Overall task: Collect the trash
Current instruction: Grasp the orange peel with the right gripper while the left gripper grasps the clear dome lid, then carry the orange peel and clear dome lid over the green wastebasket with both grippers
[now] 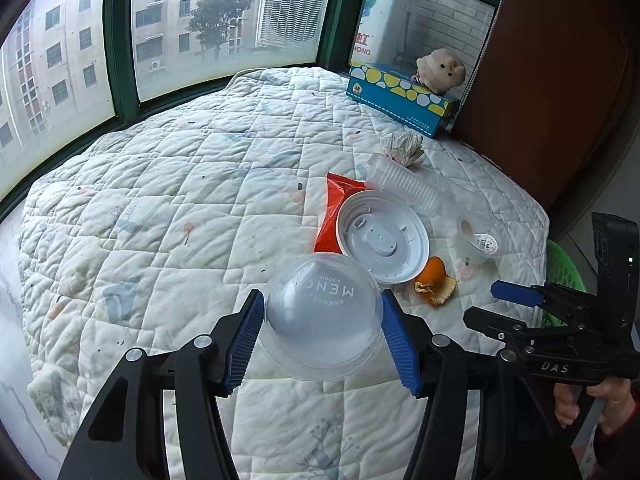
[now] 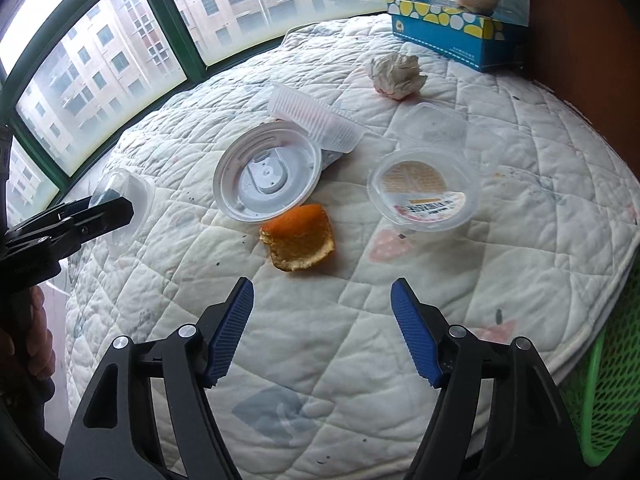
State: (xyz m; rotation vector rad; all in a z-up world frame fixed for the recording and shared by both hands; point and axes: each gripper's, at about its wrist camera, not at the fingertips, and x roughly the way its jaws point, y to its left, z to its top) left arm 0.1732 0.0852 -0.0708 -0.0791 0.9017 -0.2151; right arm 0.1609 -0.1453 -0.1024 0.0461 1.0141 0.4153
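Left gripper [image 1: 322,336] jaws clamped on a clear plastic dome lid [image 1: 320,316], blue pads against its sides, lid held above the quilted bed [image 1: 168,200]. Beyond it: white round lid [image 1: 384,236] lying partly over a red wrapper [image 1: 336,208], with orange peel [image 1: 434,284] just beside its near edge. Ribbed clear plastic tray [image 1: 404,186] behind the lid, crumpled tissue [image 1: 402,148] further back. Clear small cup [image 1: 482,242] to the right. Blue tissue box [image 1: 400,98] with a plush toy [image 1: 440,70] at the window. Right gripper [image 1: 520,300] enters from the right edge, over a green basket [image 1: 560,268]; its jaw gap isn't readable.
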